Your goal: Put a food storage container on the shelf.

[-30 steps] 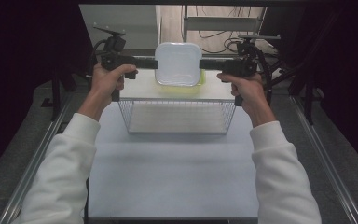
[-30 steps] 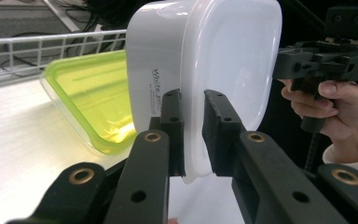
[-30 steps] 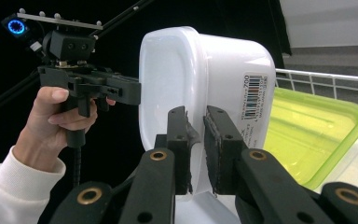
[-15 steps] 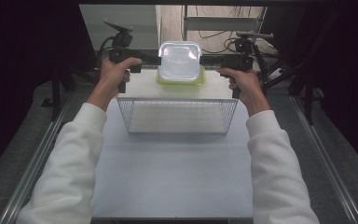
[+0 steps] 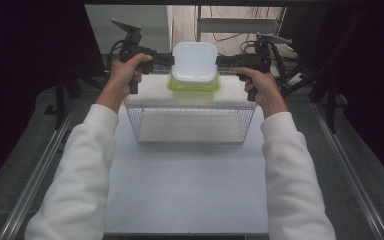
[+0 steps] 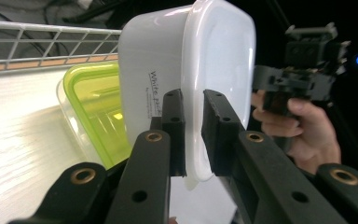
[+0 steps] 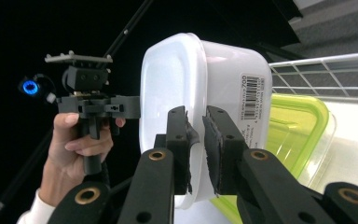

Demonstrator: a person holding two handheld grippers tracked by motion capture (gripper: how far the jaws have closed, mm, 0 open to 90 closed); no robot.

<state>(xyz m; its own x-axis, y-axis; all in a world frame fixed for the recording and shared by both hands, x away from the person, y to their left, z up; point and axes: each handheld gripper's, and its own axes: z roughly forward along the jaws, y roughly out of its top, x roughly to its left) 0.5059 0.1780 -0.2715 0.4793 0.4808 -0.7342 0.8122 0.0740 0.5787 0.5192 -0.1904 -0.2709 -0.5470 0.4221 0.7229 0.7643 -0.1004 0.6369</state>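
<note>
The room behind is dark, with cables and stands past the white table.

High view: my left hand-held gripper and right hand-held gripper face each other across a white box, each narrowed onto one edge of it, so the box hangs between them. Directly under it sits a green-lidded tub on a white board that lies across the far part of a wire basket, which stands nearer me than both hand-held grippers.

Left gripper view: my left hand-held gripper is pinched on the rim of the box, one jaw against the body side, the other on the lid side. The tub lies beyond it on the board. Across the box is my other hand.

Right gripper view: my right hand-held gripper clamps the opposite rim of the box the same way, with the tub just past it.

I judge the step to be stacking the box on the tub. To do it well I should keep both grips equally firm, lower both hands together so the box stays level, centre it over the green lid, and release only once it rests flat.
</note>
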